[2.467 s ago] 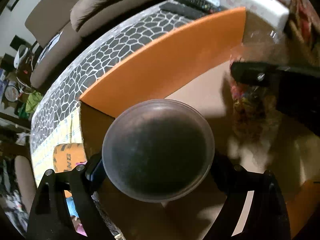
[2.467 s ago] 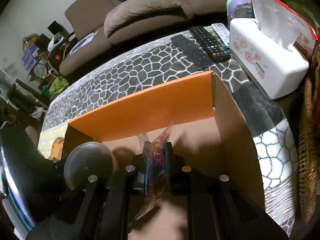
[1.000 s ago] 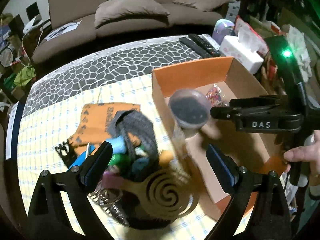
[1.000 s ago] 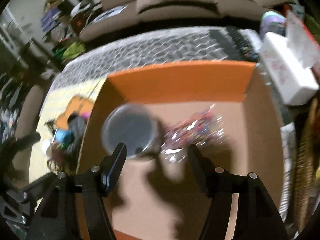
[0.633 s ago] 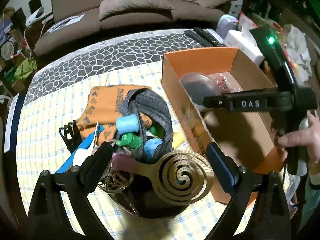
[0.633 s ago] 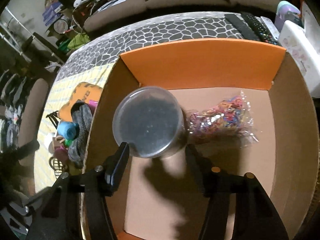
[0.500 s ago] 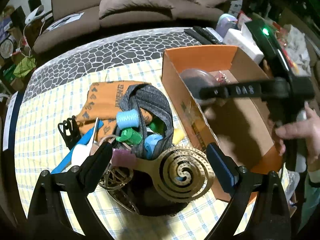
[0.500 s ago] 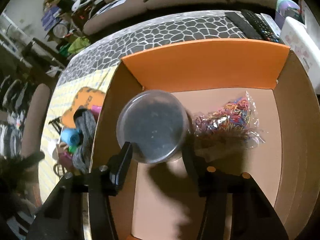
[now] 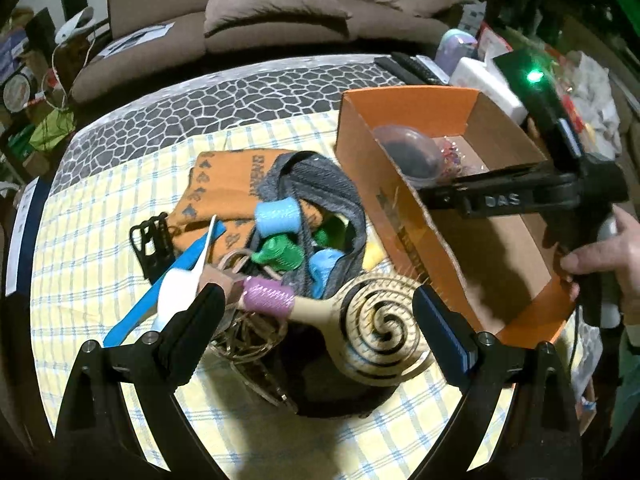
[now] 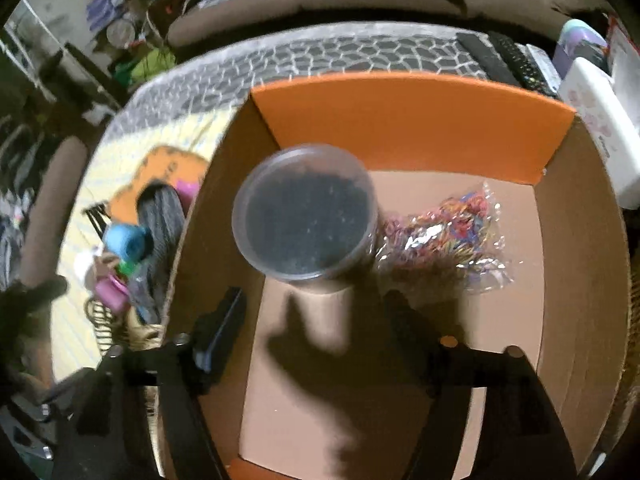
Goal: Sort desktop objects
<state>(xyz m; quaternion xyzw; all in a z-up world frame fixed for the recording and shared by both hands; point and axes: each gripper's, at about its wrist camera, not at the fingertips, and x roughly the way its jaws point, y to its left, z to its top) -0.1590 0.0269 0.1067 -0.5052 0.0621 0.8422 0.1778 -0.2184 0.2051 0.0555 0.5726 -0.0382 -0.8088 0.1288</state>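
Note:
An orange cardboard box stands on the table. Inside it are a clear round tub with dark contents and a clear bag of coloured rubber bands. My left gripper is open and empty, above a pile of hair items: a spiral-patterned hairbrush, blue and green rollers, a grey band, a blue-and-white comb. My right gripper is open and empty over the box; it shows side-on in the left wrist view.
An orange cloth and a black clip lie left of the pile on a yellow checked cloth. Remote controls and a white tissue box sit behind the orange box. A sofa stands beyond the table.
Both grippers let go of the tub and the rubber-band bag in the box, opened and drew back. The left gripper swung over to the pile of hair items.

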